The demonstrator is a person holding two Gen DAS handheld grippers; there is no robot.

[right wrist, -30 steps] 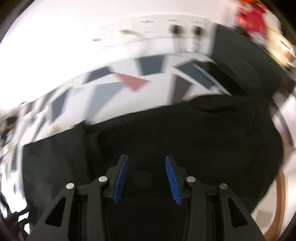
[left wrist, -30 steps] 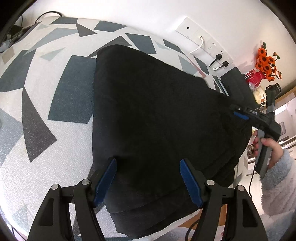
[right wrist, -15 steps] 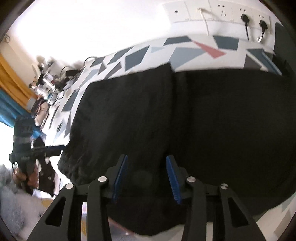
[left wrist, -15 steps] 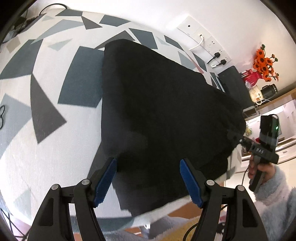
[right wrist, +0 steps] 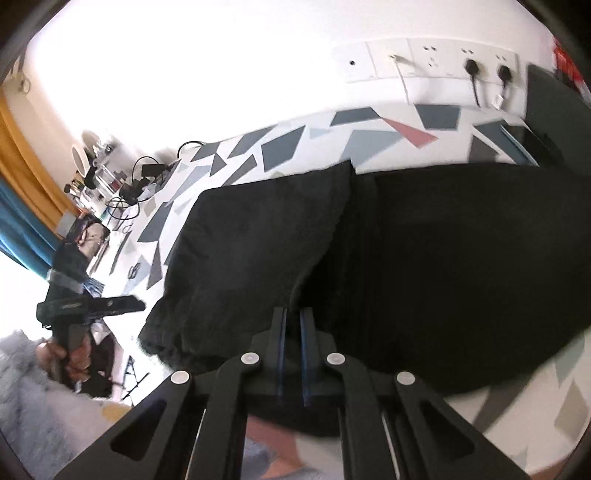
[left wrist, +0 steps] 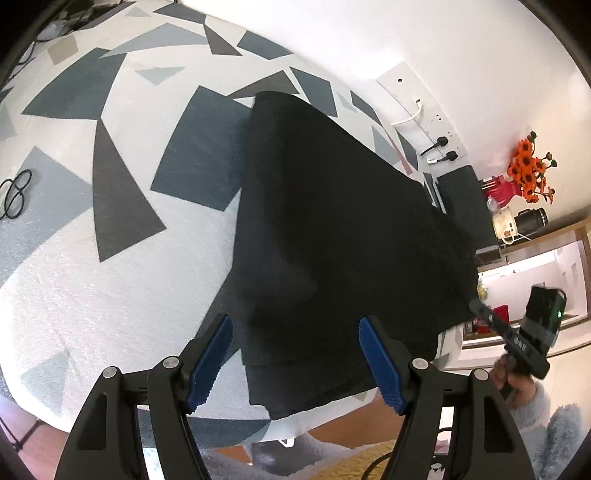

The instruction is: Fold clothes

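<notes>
A white wall [left wrist: 388, 33] carries a socket strip [right wrist: 432, 61]; orange flowers [left wrist: 530, 173] stand right, a blue curtain [right wrist: 22, 229] hangs left.

One black garment [left wrist: 332, 229] lies on one patterned cover [left wrist: 110, 184]. Two grippers: left [left wrist: 295, 362], right [right wrist: 291, 325]. Two black plugs [right wrist: 487, 70] sit in the sockets, beside one white cable [right wrist: 402, 74]. One flower bunch [left wrist: 528, 173].

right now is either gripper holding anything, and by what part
The right gripper is shut on the black garment, pinching its near right edge. The left gripper is open over the near edge, holding nothing.
</notes>
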